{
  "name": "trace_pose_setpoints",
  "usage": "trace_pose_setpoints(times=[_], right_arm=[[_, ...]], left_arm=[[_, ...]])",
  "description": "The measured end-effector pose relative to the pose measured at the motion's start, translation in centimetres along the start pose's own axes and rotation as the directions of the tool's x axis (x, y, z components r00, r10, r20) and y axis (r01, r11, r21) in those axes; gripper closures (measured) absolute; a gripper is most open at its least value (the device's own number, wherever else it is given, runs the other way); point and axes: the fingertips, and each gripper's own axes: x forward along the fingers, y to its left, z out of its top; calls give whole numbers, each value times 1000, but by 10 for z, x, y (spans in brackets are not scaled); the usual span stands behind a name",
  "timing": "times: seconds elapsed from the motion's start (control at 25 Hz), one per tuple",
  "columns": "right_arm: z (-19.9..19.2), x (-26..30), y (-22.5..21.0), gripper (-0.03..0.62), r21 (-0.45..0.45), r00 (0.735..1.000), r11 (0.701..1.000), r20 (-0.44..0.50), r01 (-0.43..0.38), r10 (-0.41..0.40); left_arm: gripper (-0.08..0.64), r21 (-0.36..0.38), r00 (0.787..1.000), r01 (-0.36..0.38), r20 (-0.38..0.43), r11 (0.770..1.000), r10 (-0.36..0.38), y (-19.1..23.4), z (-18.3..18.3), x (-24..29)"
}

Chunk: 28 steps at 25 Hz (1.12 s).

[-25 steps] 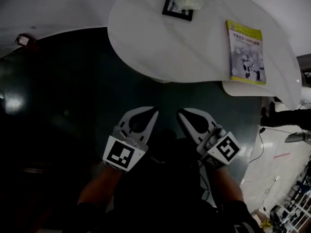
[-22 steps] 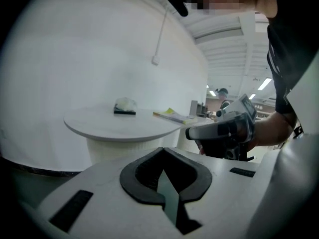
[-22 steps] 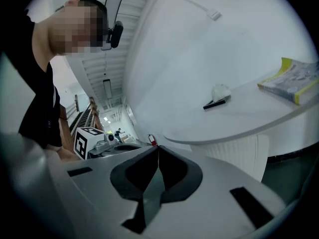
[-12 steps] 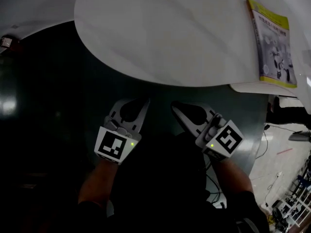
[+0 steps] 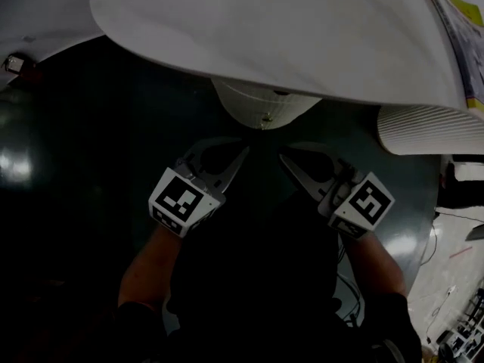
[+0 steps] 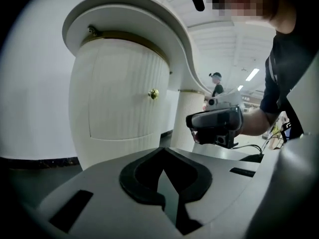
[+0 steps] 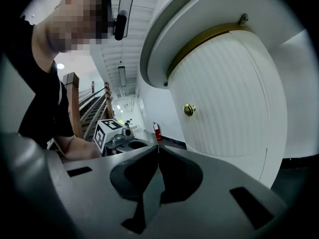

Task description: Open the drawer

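Left gripper (image 6: 163, 152): jaws pressed together, nothing between them. We hold it short of the drawer (image 6: 119, 98), not touching, with its tips just below and left of the drawer in the head view. Right gripper (image 7: 158, 151): the same, tips meeting and empty, just below and right of the drawer and level with the left one. A gap lies between the two grippers.

The drawer is a rounded white ribbed front, flush and closed. Its brass knob (image 7: 189, 109) sits at mid-height, clear of both grippers. A dark glossy floor (image 5: 68, 165) spreads below the drawer. The white tabletop (image 5: 265, 29) overhangs directly above it, with a brass band under the rim.

Right of the drawer is a second ribbed pedestal (image 5: 423, 131). Above that, a yellow-edged book (image 5: 463, 29) lies on the tabletop. Beyond the drawer we see a red fire extinguisher (image 7: 156, 131), a staircase (image 7: 92, 106) and a distant person (image 6: 217, 83).
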Motion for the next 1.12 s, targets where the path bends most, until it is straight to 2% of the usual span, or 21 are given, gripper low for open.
trace_pose_setpoints(times=[0.2, 0.4, 0.56, 0.68, 0.8, 0.92, 1.0, 1.12], right_arm=[[-33, 4, -8, 575, -36, 1000, 999, -29, 4, -5], [-68, 2, -30, 575, -57, 997, 998, -66, 33, -37], [-105, 16, -41, 575, -102, 992, 995, -127, -19, 6], [-134, 33, -52, 574, -110, 982, 993, -186, -35, 14], [-158, 43, -66, 574, -102, 969, 994, -247, -30, 4], [-185, 47, -92, 574, -110, 954, 994, -296, 25, -57], [-206, 52, -105, 574, -117, 938, 991, -334, 57, -94], [-234, 65, -109, 574, -151, 899, 987, -421, 62, -121]], left_arm=[[548, 46, 997, 75, -15, 996, -74, -5, -27, 10], [548, 4, 990, 127, -54, 992, -127, -3, -55, 35], [548, 60, 980, 169, -117, 984, -161, -2, -80, 58], [548, 97, 971, 214, -129, 972, -201, 10, -90, 70], [548, 98, 964, 230, -161, 968, -212, 24, -103, 79], [548, 172, 958, 217, -224, 961, -177, 33, -131, 94], [548, 203, 947, 229, -271, 952, -170, 34, -153, 100], [547, 173, 941, 239, -283, 955, -185, 38, -177, 103]])
